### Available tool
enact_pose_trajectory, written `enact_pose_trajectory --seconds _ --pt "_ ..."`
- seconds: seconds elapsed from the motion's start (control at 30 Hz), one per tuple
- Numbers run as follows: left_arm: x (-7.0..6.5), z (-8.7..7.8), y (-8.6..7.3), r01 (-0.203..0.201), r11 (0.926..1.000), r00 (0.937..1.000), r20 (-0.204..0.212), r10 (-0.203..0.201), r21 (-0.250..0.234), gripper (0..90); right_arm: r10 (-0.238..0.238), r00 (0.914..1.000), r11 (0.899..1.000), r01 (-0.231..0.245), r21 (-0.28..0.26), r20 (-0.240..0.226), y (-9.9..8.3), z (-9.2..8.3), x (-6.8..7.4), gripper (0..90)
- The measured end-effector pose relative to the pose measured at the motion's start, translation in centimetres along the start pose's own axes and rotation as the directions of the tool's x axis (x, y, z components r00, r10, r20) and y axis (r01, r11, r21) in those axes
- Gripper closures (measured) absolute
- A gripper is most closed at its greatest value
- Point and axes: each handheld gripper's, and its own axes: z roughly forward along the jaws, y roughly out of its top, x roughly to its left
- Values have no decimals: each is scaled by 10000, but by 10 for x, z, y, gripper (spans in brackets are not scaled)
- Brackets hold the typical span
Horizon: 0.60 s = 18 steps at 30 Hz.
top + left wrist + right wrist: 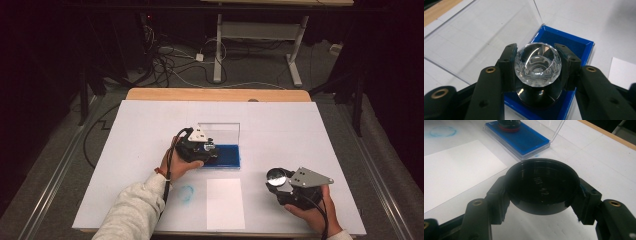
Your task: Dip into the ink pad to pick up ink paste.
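Note:
A stamp with a clear faceted knob (pixel 537 65) and a black round base (pixel 537 97) stands on the blue ink pad (pixel 566 40) of an open case. My left gripper (pixel 537 58) is shut on that knob, one pad on each side; from above, the left gripper (pixel 202 149) sits over the pad's left end (pixel 229 156). My right gripper (pixel 541 188) is shut on a black round cap (pixel 541 182), held above the table at the front right. In the high view the cap (pixel 276 176) faces up in the right gripper (pixel 280 181).
The case's clear lid (pixel 220 131) stands upright behind the pad. A white sheet of paper (pixel 225 202) lies near the front edge, with a blue ring-shaped stamp mark (pixel 186 193) on the table to its left. A wooden strip (pixel 217 94) borders the far edge.

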Motion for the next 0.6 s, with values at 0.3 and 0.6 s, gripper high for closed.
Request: enact_pose_trajectory --seconds 0.3,0.6 --pt "-2 -1 1 22 9999 9999 104 -23 112 545 -3 10000 10000 3 2 41 0 -1 -1 391" --pt "-3 1 1 3 9998 10000 -1 -3 209 545 -78 10000 9999 78 96 19 0 1 1 390"
